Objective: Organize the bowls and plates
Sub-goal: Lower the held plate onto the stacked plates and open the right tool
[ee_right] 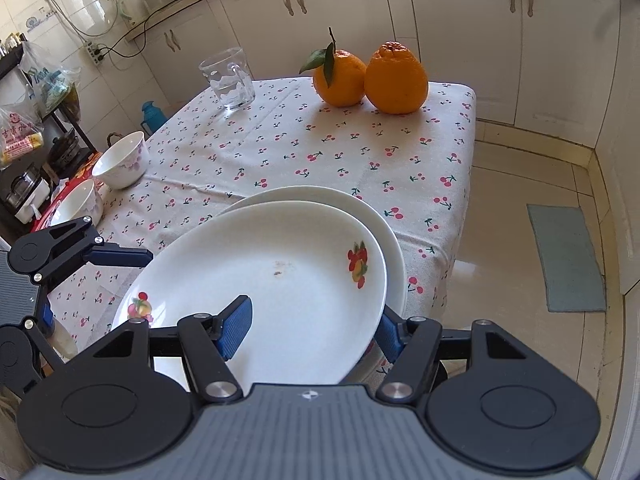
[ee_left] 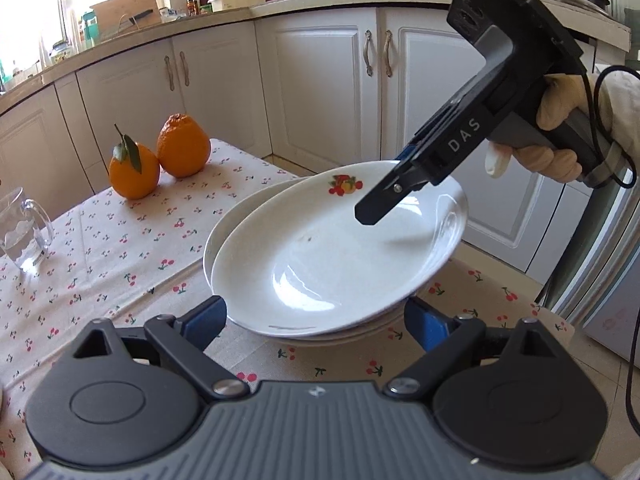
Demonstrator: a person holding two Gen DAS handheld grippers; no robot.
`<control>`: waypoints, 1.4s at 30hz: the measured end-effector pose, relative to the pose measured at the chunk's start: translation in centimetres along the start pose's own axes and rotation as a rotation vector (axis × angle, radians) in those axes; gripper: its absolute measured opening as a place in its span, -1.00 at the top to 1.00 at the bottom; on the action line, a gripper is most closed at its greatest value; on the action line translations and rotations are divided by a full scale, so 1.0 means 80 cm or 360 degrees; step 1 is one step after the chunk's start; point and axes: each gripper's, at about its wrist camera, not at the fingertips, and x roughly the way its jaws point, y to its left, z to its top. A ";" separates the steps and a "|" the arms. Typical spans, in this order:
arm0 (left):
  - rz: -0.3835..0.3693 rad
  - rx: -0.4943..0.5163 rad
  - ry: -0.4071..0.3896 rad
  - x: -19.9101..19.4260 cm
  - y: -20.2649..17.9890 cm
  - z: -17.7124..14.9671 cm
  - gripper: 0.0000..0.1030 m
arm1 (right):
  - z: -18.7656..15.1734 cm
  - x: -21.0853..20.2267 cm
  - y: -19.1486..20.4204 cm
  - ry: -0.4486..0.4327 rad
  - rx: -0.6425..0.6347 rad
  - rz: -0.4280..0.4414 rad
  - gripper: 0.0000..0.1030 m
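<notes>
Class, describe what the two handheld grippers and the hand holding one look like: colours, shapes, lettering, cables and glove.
Each gripper has a ribbed grey body, round black side housings, black linkage arms with silver rivets and blue ribbed finger pads. The right gripper, seen from the left wrist, bears white letters "DAS" and a grey pistol handle with a black cable. The hand wears a cream knitted glove.
</notes>
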 end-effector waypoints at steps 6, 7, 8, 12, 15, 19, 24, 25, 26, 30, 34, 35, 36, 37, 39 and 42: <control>-0.0015 -0.0006 0.0004 0.006 -0.002 0.000 -0.85 | -0.004 -0.008 0.005 0.0002 -0.0014 -0.0049 -0.36; -0.0020 -0.0015 0.0008 0.007 -0.002 -0.001 -0.85 | -0.005 -0.010 0.005 0.0004 -0.0016 -0.0052 -0.36; -0.0021 -0.0022 0.0016 0.008 -0.001 -0.002 -0.85 | -0.005 -0.011 0.006 0.0006 -0.0015 -0.0055 -0.36; -0.0024 -0.0027 0.0022 0.010 0.001 -0.003 -0.86 | -0.009 -0.014 0.008 0.0012 -0.0019 -0.0069 -0.36; -0.0025 -0.0035 0.0025 0.011 0.002 -0.002 -0.86 | -0.010 -0.015 0.011 0.0019 -0.0026 -0.0083 -0.36; -0.0022 -0.0030 0.0019 0.010 0.002 -0.002 -0.87 | -0.011 -0.015 0.015 0.0030 -0.0039 -0.0113 -0.36; -0.0025 -0.0025 0.0014 0.010 0.002 -0.004 -0.88 | -0.013 -0.016 0.019 0.0043 -0.0055 -0.0145 -0.36; -0.0024 -0.0025 0.0014 0.010 0.002 -0.004 -0.89 | -0.013 -0.016 0.020 0.0045 -0.0056 -0.0150 -0.37; -0.0021 -0.0025 0.0014 0.010 0.002 -0.004 -0.90 | -0.013 -0.016 0.020 0.0047 -0.0055 -0.0154 -0.37; -0.0022 -0.0041 0.0017 0.010 0.003 -0.005 -0.91 | -0.013 -0.015 0.023 0.0053 -0.0061 -0.0167 -0.38; -0.0020 -0.0036 0.0004 0.008 0.002 -0.007 -0.91 | -0.013 -0.014 0.025 0.0062 -0.0061 -0.0183 -0.41; -0.0023 -0.0037 -0.0003 0.007 0.002 -0.007 -0.91 | -0.013 -0.014 0.026 0.0066 -0.0063 -0.0188 -0.42; -0.0029 -0.0040 -0.0007 0.005 0.003 -0.007 -0.91 | -0.013 -0.014 0.027 0.0068 -0.0068 -0.0190 -0.42; -0.0032 -0.0043 -0.0008 0.005 0.004 -0.007 -0.91 | -0.013 -0.013 0.028 0.0070 -0.0071 -0.0194 -0.44; -0.0035 -0.0048 -0.0014 0.003 0.005 -0.008 -0.91 | -0.014 -0.013 0.029 0.0074 -0.0074 -0.0195 -0.46; -0.0029 -0.0060 -0.0034 -0.003 0.007 -0.008 -0.91 | -0.015 -0.012 0.032 0.0084 -0.0085 -0.0213 -0.53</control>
